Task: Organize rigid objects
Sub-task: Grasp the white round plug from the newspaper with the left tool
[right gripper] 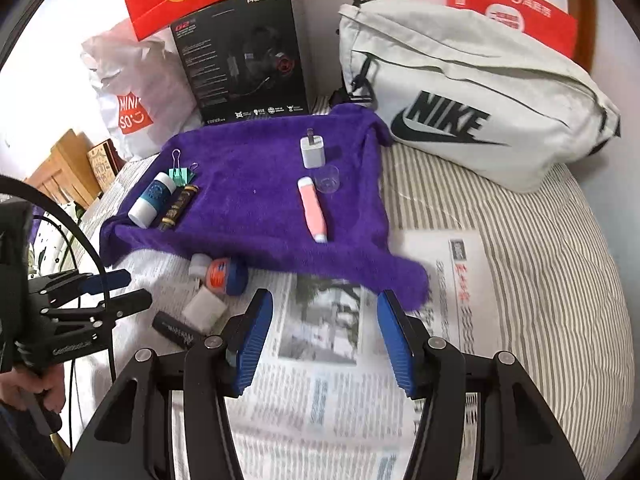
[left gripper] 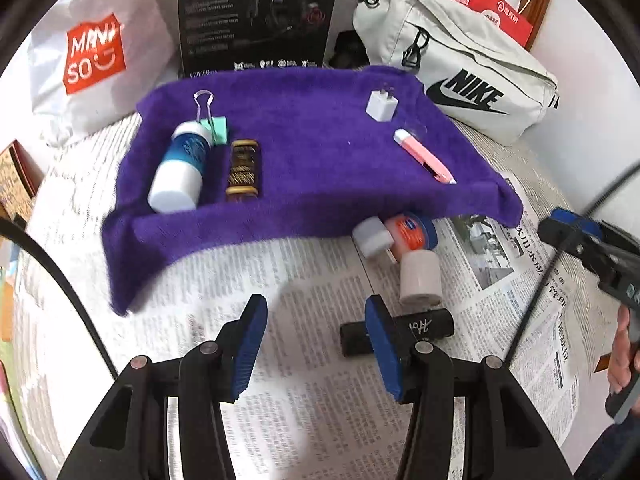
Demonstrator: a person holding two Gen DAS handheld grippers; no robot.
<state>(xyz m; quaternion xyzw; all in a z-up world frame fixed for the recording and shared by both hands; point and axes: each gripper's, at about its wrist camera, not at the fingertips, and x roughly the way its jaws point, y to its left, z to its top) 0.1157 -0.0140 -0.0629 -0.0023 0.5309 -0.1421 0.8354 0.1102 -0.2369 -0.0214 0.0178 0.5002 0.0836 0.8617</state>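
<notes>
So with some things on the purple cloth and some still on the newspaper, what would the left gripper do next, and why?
Probably ease the left gripper forward and right over the black tube. Both grippers are open and empty; that tube lies on the newspaper off the purple cloth, closest to the left gripper's fingers, while the sorted items already lie on the cloth.

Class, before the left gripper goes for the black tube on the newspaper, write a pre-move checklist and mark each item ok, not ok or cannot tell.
1. Left gripper open, nothing held: ok.
2. Black tube lying on the newspaper, in view: ok.
3. Tube between the fingers: not ok; it sits behind the right finger.
4. Space around the tube: not ok; a white roll lies close by.
5. Right gripper open and away from the tube: ok.
6. Free room on the purple towel: ok.
</notes>
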